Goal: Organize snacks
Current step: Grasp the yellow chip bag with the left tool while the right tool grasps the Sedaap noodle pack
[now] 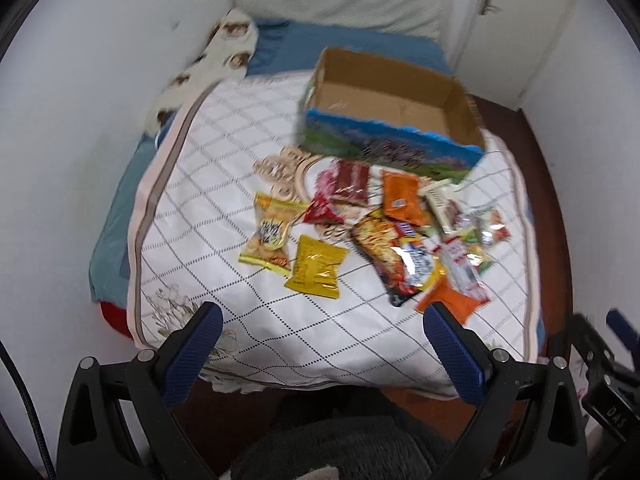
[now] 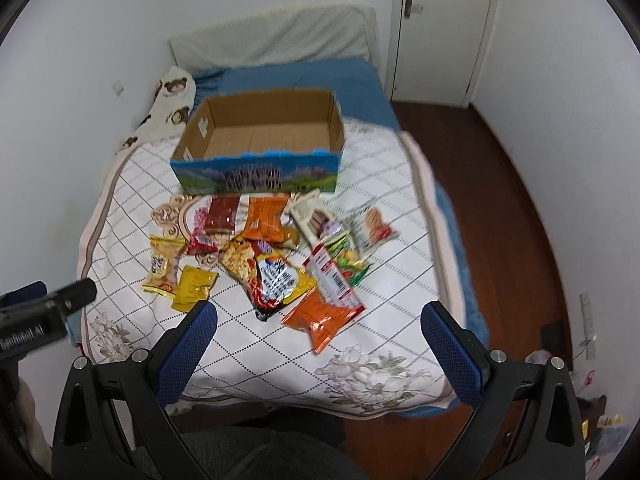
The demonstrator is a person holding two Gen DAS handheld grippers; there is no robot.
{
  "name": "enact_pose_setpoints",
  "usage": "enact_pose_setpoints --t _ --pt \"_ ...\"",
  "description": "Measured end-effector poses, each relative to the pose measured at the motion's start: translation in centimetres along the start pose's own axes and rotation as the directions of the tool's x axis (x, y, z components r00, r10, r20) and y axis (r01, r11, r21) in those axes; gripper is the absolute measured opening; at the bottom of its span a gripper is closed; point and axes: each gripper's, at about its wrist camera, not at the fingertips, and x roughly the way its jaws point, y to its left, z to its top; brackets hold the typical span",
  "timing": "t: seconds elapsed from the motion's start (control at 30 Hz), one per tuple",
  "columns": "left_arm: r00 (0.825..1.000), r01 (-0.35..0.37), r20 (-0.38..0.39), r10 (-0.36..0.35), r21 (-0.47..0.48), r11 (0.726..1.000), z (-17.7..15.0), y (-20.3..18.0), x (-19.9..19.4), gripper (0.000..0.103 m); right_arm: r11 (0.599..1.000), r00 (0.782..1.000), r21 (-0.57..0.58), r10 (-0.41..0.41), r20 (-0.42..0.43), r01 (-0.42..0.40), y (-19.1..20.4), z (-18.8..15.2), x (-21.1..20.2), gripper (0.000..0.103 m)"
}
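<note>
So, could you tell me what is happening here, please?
A person holds two grippers over a bed, sorting snacks. The left gripper and right gripper are both open and hold nothing. The cardboard box is empty, and the snack packets lie loose on the quilt in front of it.

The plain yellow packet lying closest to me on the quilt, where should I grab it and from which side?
Grip the near edge of the yellow packet, coming from the front and low with the left gripper. It lies flat and apart from the heap, so its near seam is probably the only thin part the open jaws can close on. The biscuit bag sits close on its left, so avoid that side.
</note>
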Motion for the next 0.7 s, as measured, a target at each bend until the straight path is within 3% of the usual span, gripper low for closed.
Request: enact_pose_setpoints --t 0.1,0.2,0.3,0.37,0.5,0.7 --pt "0.994 0.016 -0.11 -0.023 -0.066 0.998 1.0 1.8 4.7 0.103 1.0 0.998 -0.019 0.018 -0.056 -0.02 0.5 0.5 4.8 0.103" --pt "0.971 0.06 -0.217 -0.102 -0.191 0.98 1.6 3.8 9.8 0.103 0.998 0.993 -0.057 0.01 -0.121 -0.017 1.6 1.0 9.7 0.103" --pt "0.964 0.026 -0.251 -0.089 -0.246 0.969 2.1 4.7 14.1 0.102 0.993 0.983 -0.115 0.018 -0.183 -0.04 3.0 1.4 14.6 0.103" --pt "0.963 -0.009 -0.266 -0.042 -0.189 0.982 2.5 4.1 16.7 0.102 0.987 0.972 -0.145 0.031 -0.233 -0.067 4.0 1.8 17.9 0.103" --pt "0.951 0.002 -0.31 -0.013 -0.035 0.999 3.0 2.1 21.6 0.102 0.971 0.949 -0.208 0.049 -0.313 -0.118 6.2 2.9 23.3 0.103" --pt "0.929 -0.014 -0.364 0.072 0.159 0.987 3.3 -0.3 27.5 0.101 0.915 0.915 -0.36 0.025 -0.403 -0.184 10.4 3.7 29.7 0.103"
